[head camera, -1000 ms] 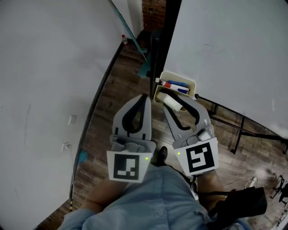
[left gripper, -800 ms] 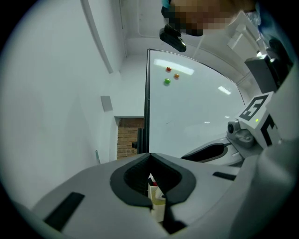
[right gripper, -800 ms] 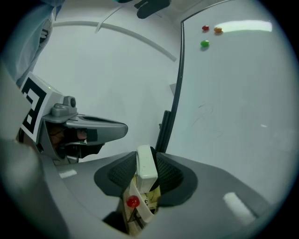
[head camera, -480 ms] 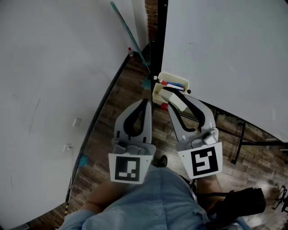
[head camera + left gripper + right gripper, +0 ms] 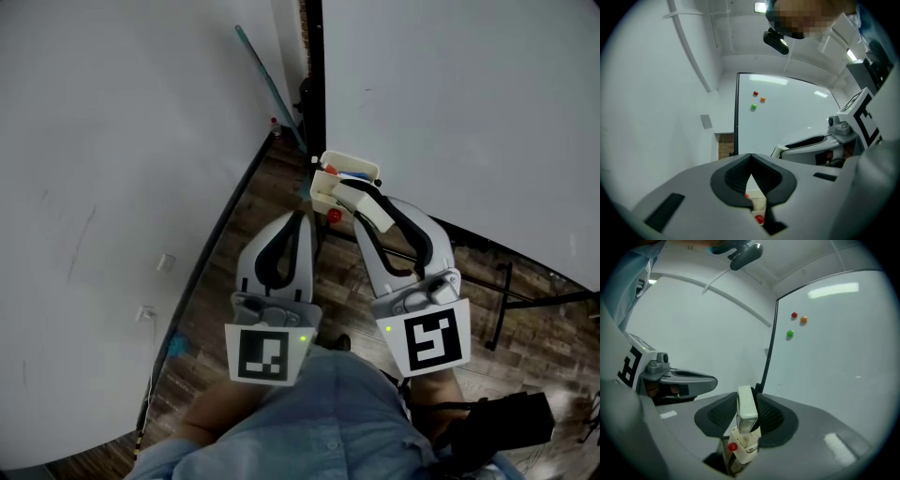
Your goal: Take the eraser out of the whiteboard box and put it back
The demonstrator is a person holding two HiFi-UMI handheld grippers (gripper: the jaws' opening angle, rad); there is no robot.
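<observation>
The white eraser (image 5: 746, 408) was gripped between the pads of the right gripper (image 5: 364, 199), just over the open top of the whiteboard box (image 5: 349, 169), which was hung at the left edge of the whiteboard (image 5: 469, 112). The left gripper (image 5: 750, 158) was held alongside, jaws pressed together, nothing between them. Wood-plank floor (image 5: 272, 192) was seen below, a white wall (image 5: 112, 141) to the left, and coloured magnets (image 5: 794, 315) were stuck on the board.

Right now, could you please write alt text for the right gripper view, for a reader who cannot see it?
The right gripper holds a white eraser between its jaws, close to the cream whiteboard box. Behind, at right, a whiteboard bears three coloured magnets; the left gripper shows at left.
</observation>
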